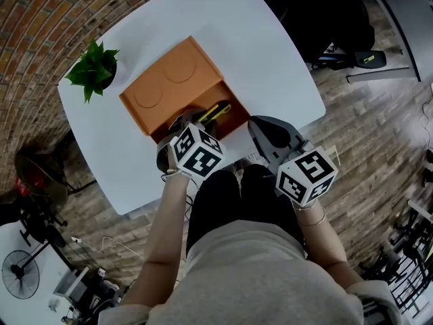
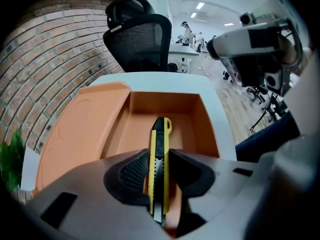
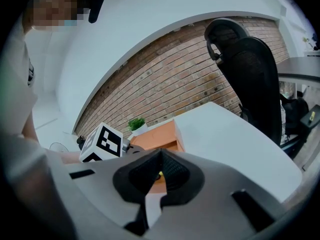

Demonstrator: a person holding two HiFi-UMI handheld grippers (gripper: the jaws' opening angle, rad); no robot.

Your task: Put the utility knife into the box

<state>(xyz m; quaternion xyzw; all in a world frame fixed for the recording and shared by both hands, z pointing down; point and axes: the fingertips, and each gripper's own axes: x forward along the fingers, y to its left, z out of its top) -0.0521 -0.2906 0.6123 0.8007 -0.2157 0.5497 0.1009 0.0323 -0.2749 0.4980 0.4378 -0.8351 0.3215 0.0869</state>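
The orange box (image 1: 172, 80) lies on the white table (image 1: 270, 46) with its lid folded back to the left and its tray facing me. My left gripper (image 1: 203, 119) is shut on the yellow and black utility knife (image 1: 218, 112), holding it over the tray's near edge. In the left gripper view the knife (image 2: 159, 154) runs lengthways between the pads (image 2: 132, 173), its tip out over the tray floor (image 2: 175, 111). My right gripper (image 1: 260, 124) hangs at the table's front edge, to the right of the box, shut with nothing in it (image 3: 160, 156).
A potted green plant (image 1: 95, 70) stands at the table's left corner, beside the lid. A black office chair (image 2: 142, 34) stands behind the table's far side. The person's legs (image 1: 243, 195) are against the table's near edge. The floor around is brick-patterned.
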